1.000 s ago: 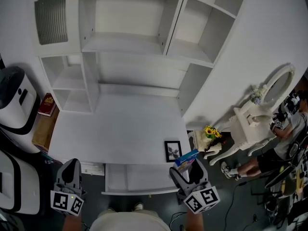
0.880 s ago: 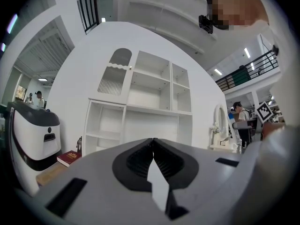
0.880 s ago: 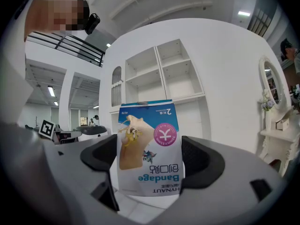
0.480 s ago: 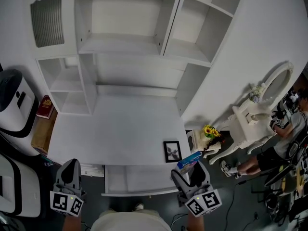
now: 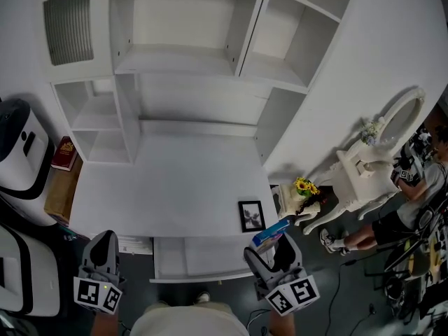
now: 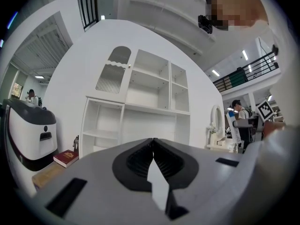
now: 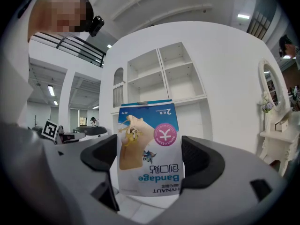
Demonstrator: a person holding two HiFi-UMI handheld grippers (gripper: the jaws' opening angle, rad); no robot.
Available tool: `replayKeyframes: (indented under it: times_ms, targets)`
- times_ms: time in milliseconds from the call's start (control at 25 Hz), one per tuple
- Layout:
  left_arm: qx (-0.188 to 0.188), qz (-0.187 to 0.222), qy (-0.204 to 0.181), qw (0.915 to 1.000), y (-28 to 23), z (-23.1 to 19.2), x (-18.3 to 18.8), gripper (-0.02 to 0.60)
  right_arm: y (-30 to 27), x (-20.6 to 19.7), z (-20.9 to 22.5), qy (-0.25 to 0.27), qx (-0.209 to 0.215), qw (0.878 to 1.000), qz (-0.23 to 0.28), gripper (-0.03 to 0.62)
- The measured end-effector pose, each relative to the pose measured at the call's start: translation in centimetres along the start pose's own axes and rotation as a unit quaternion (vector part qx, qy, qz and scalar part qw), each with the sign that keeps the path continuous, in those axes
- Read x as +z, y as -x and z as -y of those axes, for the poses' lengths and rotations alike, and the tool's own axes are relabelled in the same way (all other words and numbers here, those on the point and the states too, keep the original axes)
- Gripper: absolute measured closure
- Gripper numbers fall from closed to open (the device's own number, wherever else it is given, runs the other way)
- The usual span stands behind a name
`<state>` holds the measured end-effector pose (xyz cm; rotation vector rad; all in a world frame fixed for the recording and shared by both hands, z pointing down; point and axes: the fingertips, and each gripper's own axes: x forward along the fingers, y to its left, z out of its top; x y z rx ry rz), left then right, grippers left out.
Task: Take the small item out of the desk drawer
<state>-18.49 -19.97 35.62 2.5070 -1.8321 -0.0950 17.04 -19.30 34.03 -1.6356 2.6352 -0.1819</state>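
Observation:
The desk drawer [image 5: 203,259] stands pulled out under the white desk [image 5: 175,187], and its inside looks bare. My right gripper [image 5: 270,248] hovers over the drawer's right end, level, shut on a small blue and white bandage box [image 5: 271,232]. In the right gripper view the box [image 7: 149,146] stands upside down between the jaws of the right gripper [image 7: 149,165], filling the gap. To the left of the drawer, off the desk's front corner, my left gripper [image 5: 103,249] hangs empty. In its own view the left gripper [image 6: 153,150] has its jaws pressed together.
A small framed picture [image 5: 251,216] stands on the desk's front right corner, close to the box. White shelves [image 5: 189,61] rise behind. A red book [image 5: 67,152] and a white appliance [image 5: 21,145] sit left; flowers [image 5: 305,187], a white mirror stand [image 5: 378,159] and a person [image 5: 413,187] right.

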Motion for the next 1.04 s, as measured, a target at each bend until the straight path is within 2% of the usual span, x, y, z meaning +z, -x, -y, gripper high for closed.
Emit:
replayKeyframes:
  times_ms: [320,1040]
  targets:
    - [-0.009,0.002,0.002,1.0,0.6,-0.7,-0.1,0.565,-0.7,-0.5,-2.7,0.002,0.01,1.0,0.001,0.154]
    - [-0.018,-0.002,0.006,0.9998,1.3,-0.2,-0.7,0.566,0.4,-1.1,-2.2,0.001,-0.011,1.0,0.002,0.154]
